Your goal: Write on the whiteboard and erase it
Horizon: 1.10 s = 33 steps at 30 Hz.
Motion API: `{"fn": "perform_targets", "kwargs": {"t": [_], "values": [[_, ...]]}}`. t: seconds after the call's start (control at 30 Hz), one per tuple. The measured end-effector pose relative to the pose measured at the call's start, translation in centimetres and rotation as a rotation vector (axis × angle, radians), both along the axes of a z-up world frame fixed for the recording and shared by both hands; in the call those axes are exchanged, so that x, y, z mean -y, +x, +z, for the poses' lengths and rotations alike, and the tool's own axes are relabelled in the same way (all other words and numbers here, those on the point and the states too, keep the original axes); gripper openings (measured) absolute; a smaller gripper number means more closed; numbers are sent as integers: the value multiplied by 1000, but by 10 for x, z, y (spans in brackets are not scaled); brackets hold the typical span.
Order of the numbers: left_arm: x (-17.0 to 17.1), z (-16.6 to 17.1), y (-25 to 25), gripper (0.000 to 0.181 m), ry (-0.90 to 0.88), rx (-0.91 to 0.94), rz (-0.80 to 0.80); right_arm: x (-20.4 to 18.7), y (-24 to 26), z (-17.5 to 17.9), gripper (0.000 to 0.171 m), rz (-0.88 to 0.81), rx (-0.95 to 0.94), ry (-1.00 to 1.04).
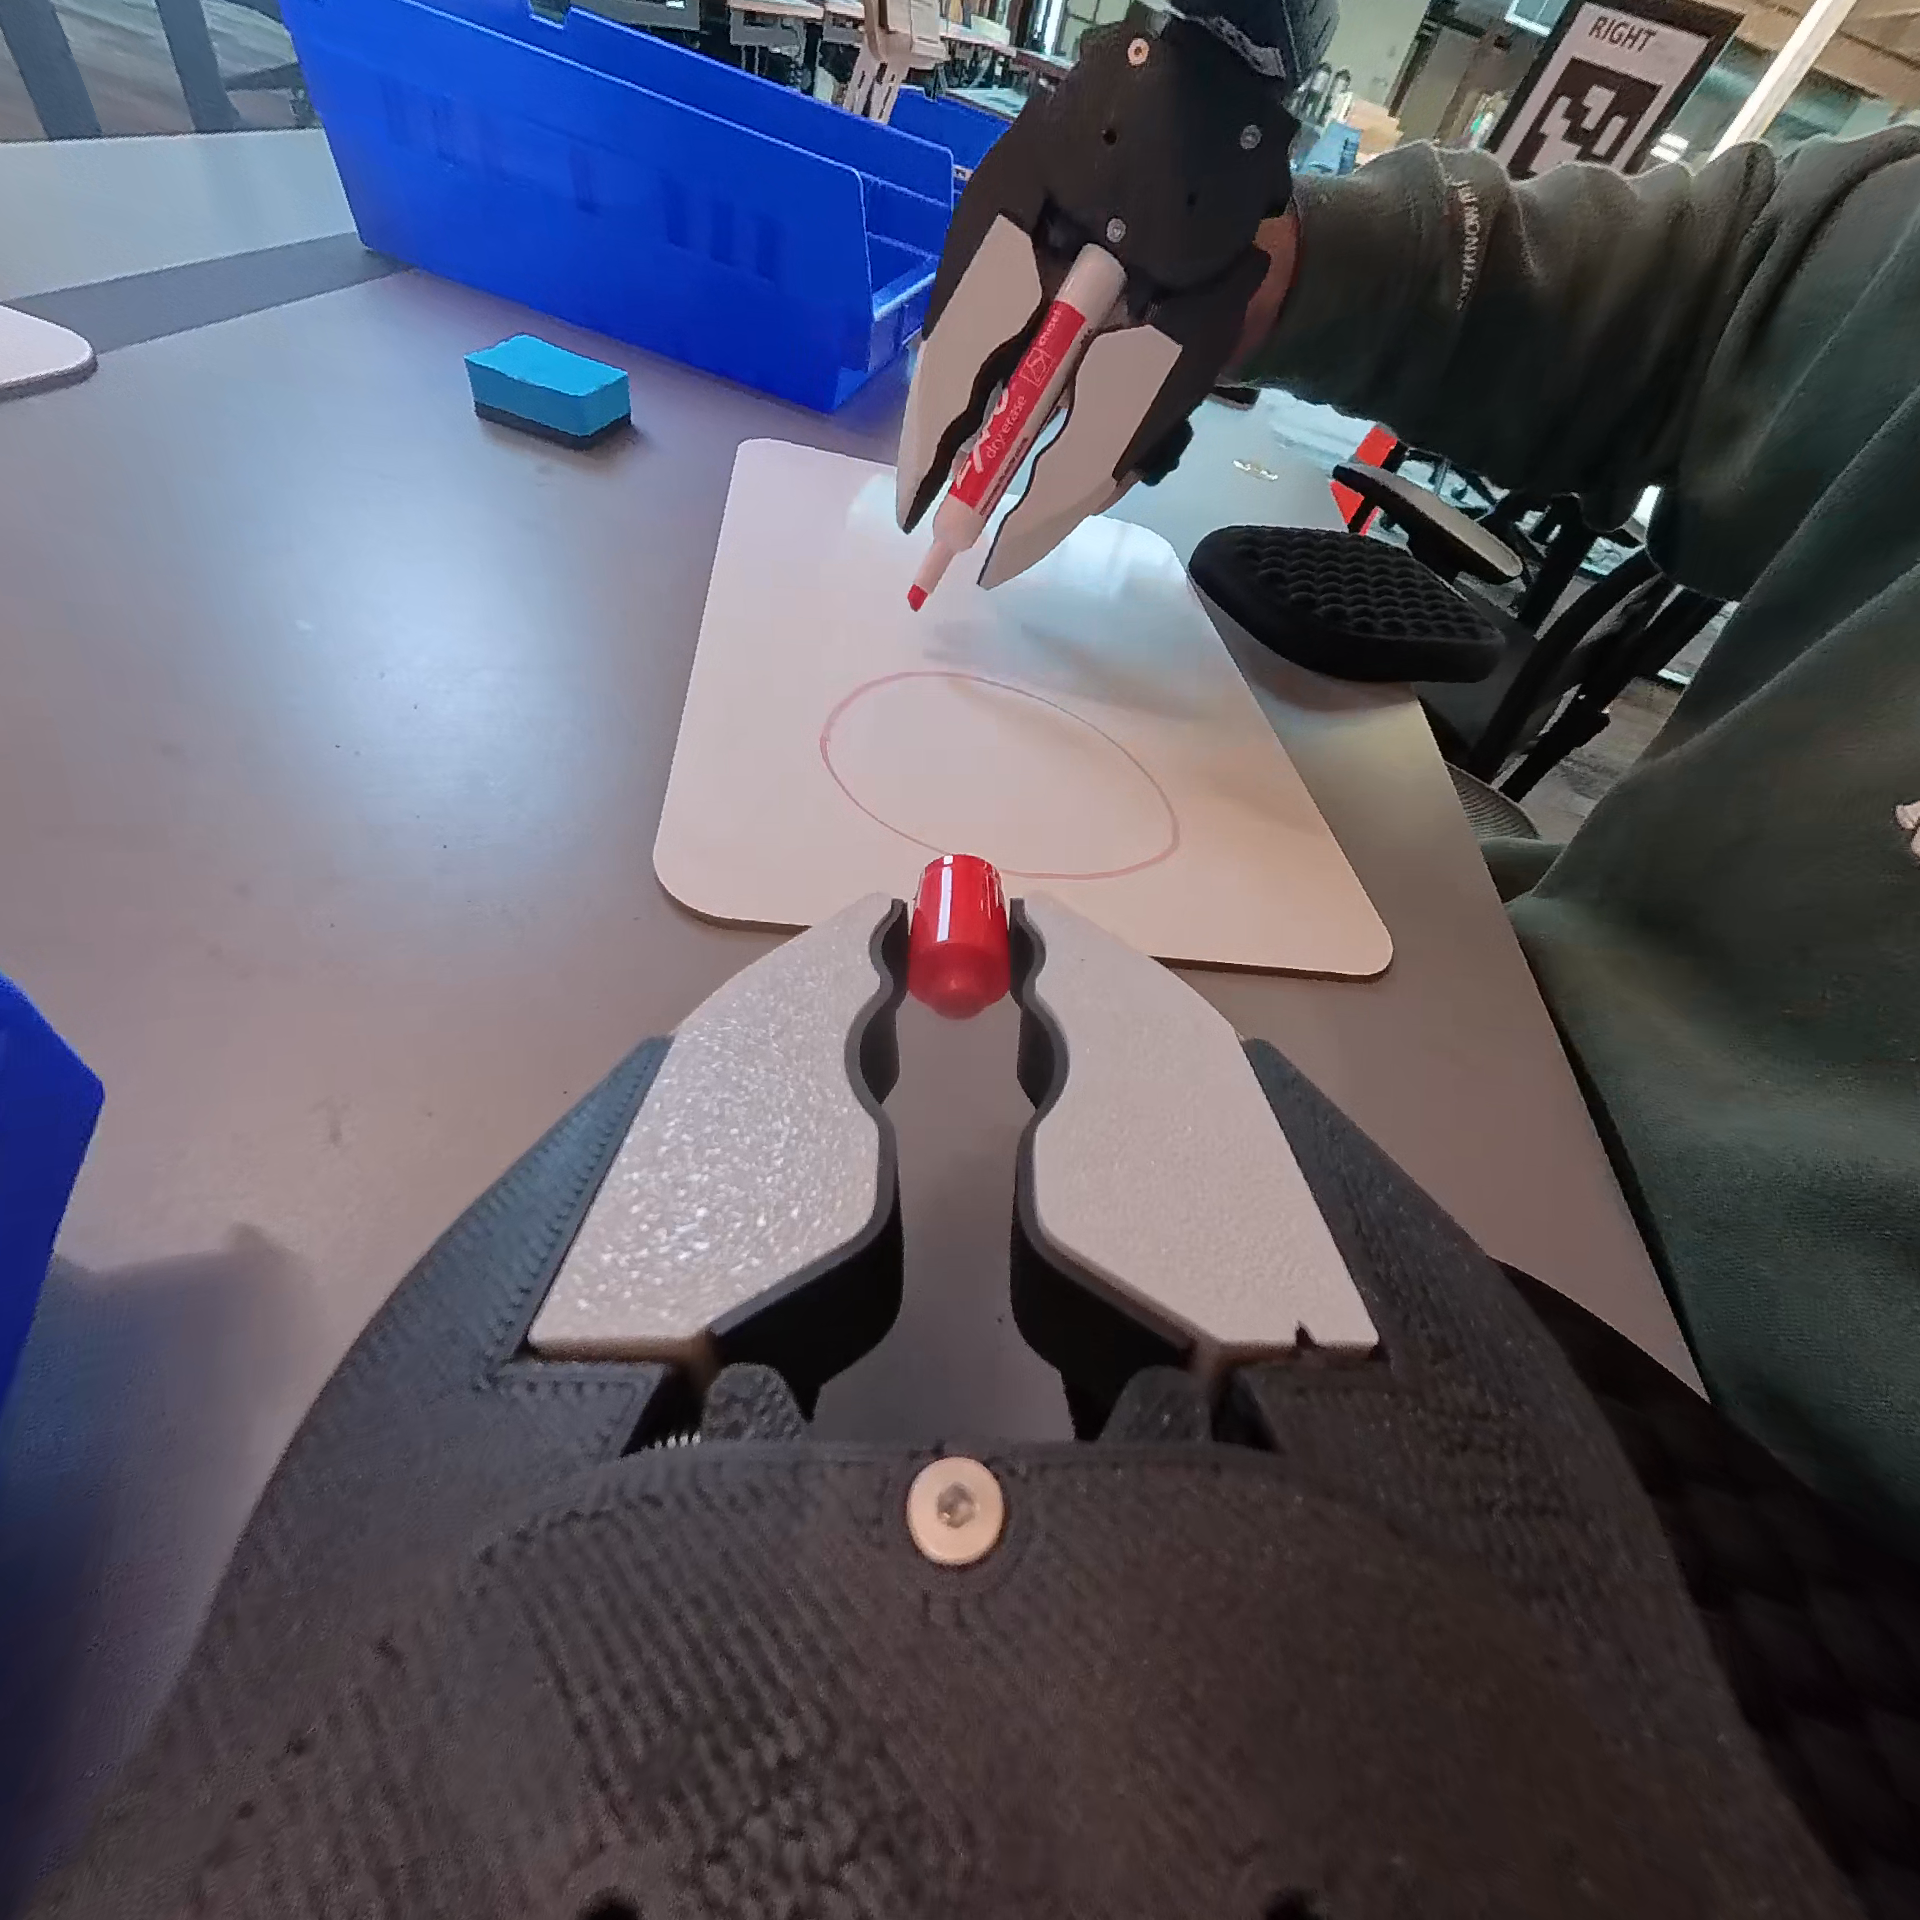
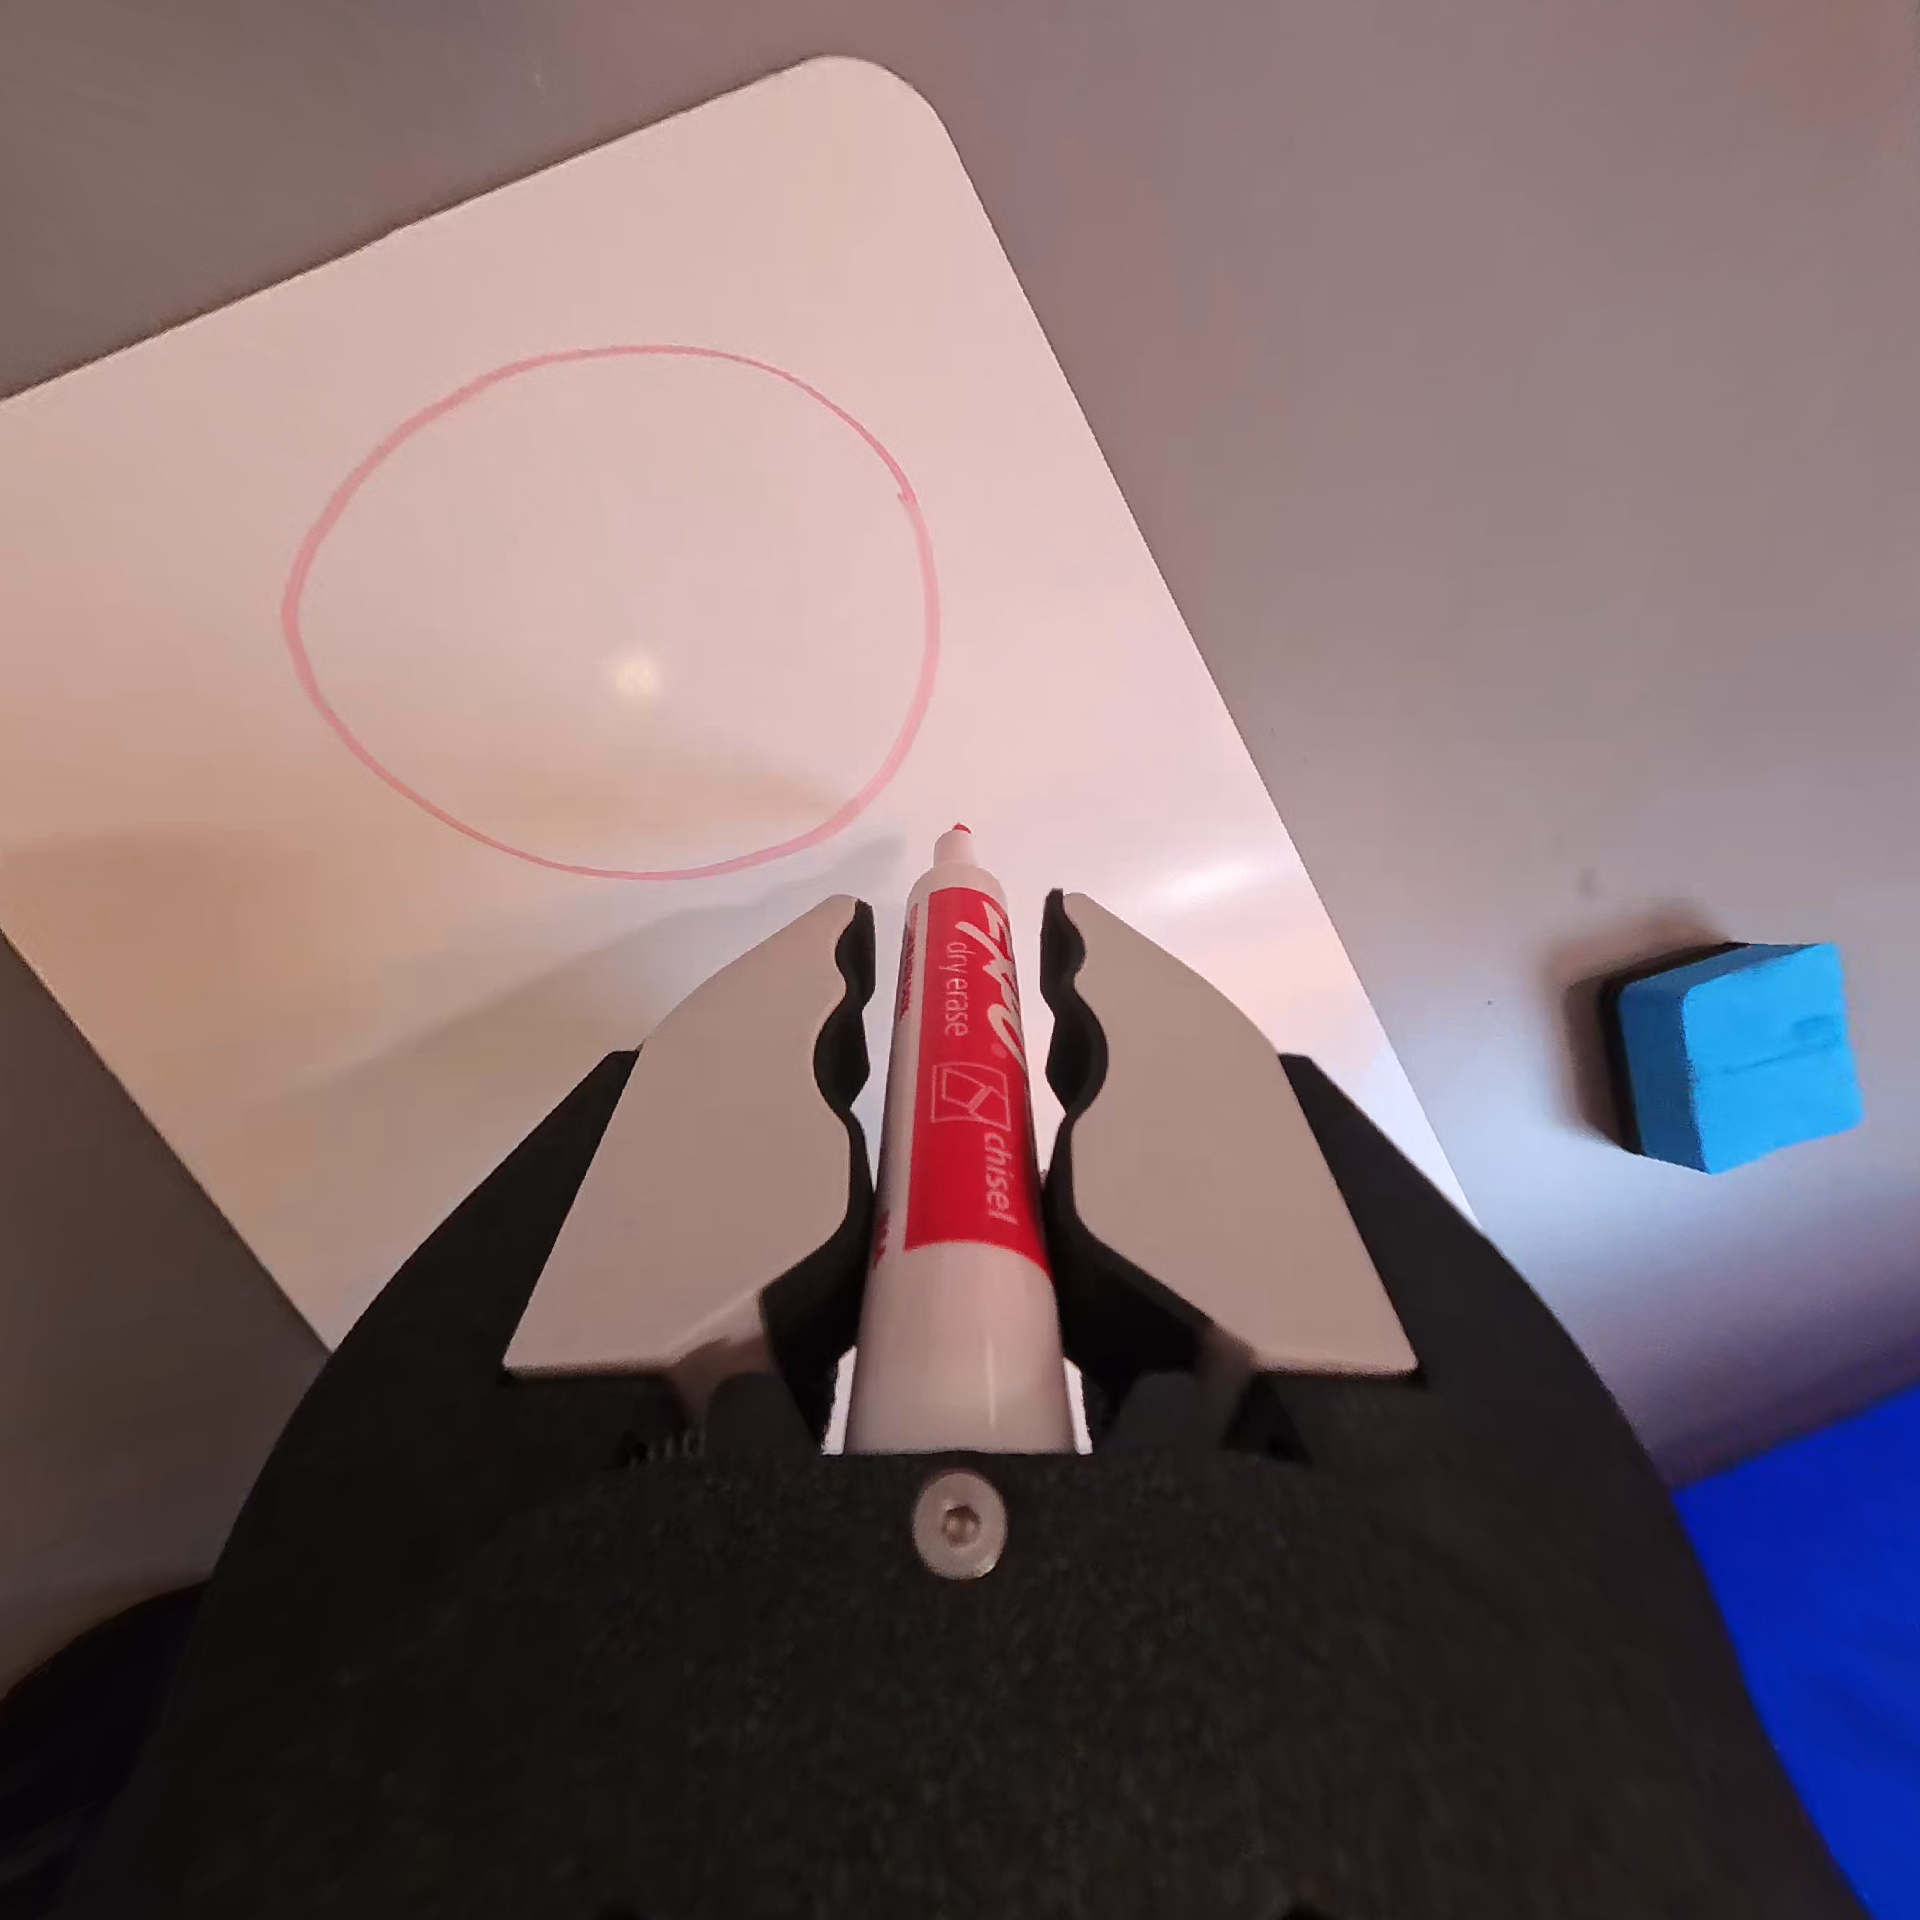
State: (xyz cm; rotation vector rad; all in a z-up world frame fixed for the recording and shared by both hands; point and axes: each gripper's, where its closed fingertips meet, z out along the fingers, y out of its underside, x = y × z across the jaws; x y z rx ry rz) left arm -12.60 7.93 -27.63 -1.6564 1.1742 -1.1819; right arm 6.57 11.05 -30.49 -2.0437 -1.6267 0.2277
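My right gripper [image 2: 958, 914] clamps the red marker [image 2: 961, 1122], tip raised off the circled whiteboard [image 2: 1039, 312]; my left gripper [image 1: 954, 914] pinches its cap [image 1: 956, 935], facing that tip.

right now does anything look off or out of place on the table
Nothing stands out. The whiteboard lies flat with a closed red circle on it. The marker is uncapped in the right gripper, its cap held by the left gripper. The blue eraser sits unused beside the board.
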Motion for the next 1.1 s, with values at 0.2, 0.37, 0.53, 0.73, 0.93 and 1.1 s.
{"fn": "perform_targets", "kwargs": {"t": [0.2,0.37,0.53,0.73,0.93,1.1], "values": [[-1,0,0,18,-3,4,1,-7,3,-7,32,-7,15,-11],[0,0,-1,18,-6,5,-2,-11,2,-9,32,-8,22,-16],[0,0,-1,18,-2,0,-5,-13,1,-9,32,-3,30,-23],[0,0,-1,18,0,-3,-7,-12,-3,-10,32,9,36,-27],[1,-1,-1,18,-2,-4,-8,-11,-4,-9,32,16,44,-34],[1,-1,-1,18,-2,-6,-11,-4,-1,-8,32,16,53,-42]]}}
